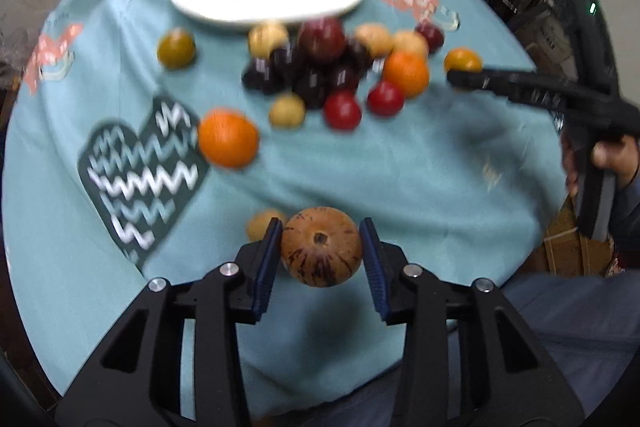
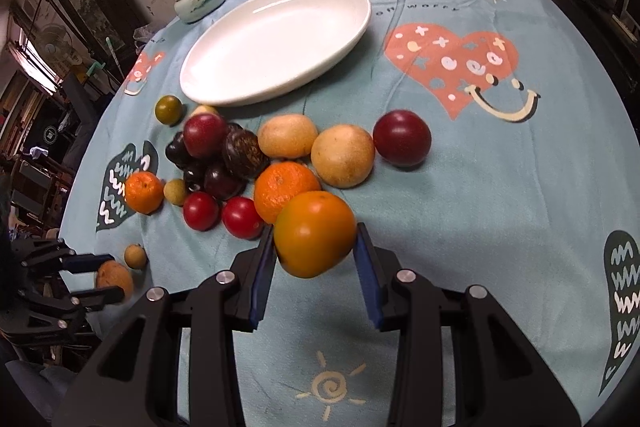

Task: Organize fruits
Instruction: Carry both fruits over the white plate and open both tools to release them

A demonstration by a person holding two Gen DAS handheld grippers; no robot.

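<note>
Bench: round bench [image 2: 500,195] under a teal cloth with heart prints.
Plate: white oval plate [image 2: 276,43] at the far side, fruit pile [image 2: 256,167] just before it.
Left claw [image 1: 321,247]: closed on a brown streaked fruit [image 1: 321,246], raised near the bench's near edge.
Right claw [image 2: 315,247]: clamped on an orange-green fruit [image 2: 315,233], beside the pile.

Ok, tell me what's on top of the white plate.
Nothing shows on the white plate: its whole inner surface is bare. The fruit pile sits on the blue tablecloth beside its near rim. What the plate covers underneath cannot be seen.
</note>
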